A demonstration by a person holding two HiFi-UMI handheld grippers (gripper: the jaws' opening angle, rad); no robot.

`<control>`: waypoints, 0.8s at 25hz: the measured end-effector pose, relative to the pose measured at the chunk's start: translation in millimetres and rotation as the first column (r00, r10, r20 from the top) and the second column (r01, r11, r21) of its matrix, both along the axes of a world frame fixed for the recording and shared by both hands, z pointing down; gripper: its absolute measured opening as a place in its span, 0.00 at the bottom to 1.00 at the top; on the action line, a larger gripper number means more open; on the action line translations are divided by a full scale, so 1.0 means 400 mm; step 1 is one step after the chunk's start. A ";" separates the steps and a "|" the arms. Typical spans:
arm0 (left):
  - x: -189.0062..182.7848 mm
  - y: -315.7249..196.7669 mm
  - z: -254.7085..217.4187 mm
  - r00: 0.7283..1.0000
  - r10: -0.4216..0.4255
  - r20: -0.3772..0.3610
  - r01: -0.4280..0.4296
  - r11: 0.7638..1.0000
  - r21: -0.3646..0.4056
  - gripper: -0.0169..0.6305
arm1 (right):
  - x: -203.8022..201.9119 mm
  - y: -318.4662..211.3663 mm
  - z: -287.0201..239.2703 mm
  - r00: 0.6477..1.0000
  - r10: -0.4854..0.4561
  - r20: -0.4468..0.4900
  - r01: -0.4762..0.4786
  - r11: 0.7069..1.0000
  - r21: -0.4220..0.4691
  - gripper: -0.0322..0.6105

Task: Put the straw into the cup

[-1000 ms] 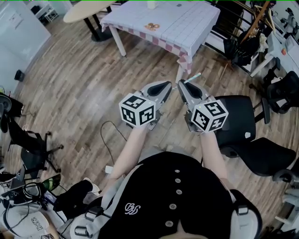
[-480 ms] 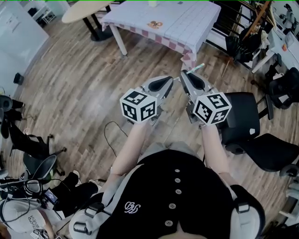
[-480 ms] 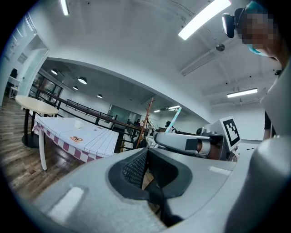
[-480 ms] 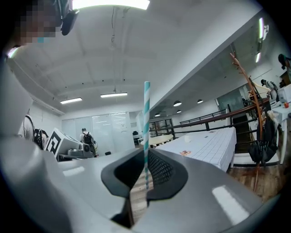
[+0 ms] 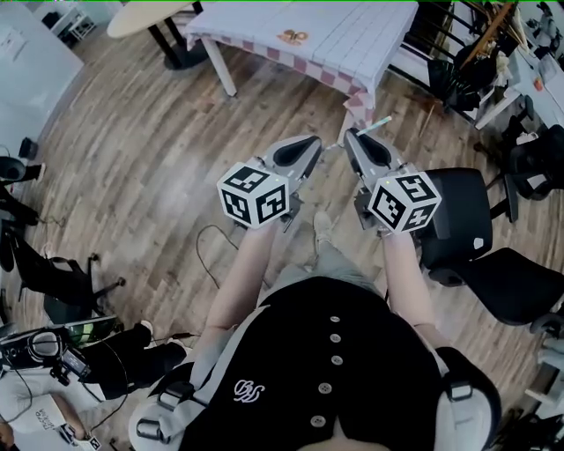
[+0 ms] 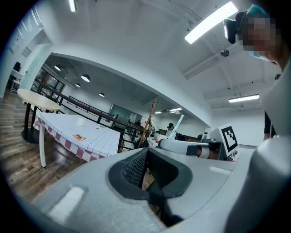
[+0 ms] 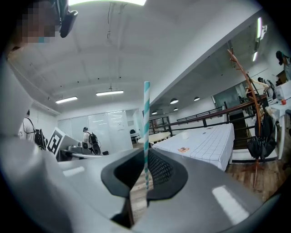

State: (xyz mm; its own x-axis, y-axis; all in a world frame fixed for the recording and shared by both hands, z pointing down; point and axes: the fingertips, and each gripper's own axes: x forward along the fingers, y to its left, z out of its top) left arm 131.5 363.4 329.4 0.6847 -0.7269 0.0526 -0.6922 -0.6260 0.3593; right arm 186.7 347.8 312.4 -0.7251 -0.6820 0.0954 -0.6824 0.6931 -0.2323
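My right gripper [image 5: 353, 136] is shut on a teal-and-white striped straw [image 5: 380, 125], which stands upright between its pads in the right gripper view [image 7: 146, 132]. My left gripper [image 5: 312, 143] is beside it, shut with nothing in it [image 6: 146, 155]. Both point level toward a table with a white checked cloth [image 5: 339, 48] ahead. A small white cup [image 6: 80, 121] stands on that table, also seen as a cup [image 7: 184, 135] in the right gripper view. The right gripper [image 6: 184, 146] and its straw [image 6: 178, 125] show in the left gripper view.
A black office chair [image 5: 458, 220] stands close on my right. A round beige table [image 5: 141, 16] is at the far left, a cable [image 5: 211, 242] lies on the wooden floor, and a coat stand [image 7: 249, 91] and railing are behind the cloth-covered table.
The person has stepped toward the table, carrying both grippers forward together. A foot now shows between the arms. The straw stays held in the right gripper.
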 end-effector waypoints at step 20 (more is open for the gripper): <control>-0.045 -0.487 -0.065 0.995 -0.096 0.016 0.095 0.993 0.069 0.02 | -0.059 -0.488 -0.074 0.996 -0.089 0.026 0.086 0.993 0.078 0.09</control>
State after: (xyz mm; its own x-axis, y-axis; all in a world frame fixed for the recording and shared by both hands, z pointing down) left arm 113.6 168.7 303.4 0.6114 -0.7912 0.0136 -0.7563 -0.5793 0.3039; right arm 163.1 152.7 282.7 -0.7840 -0.6203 0.0235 -0.6122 0.7663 -0.1952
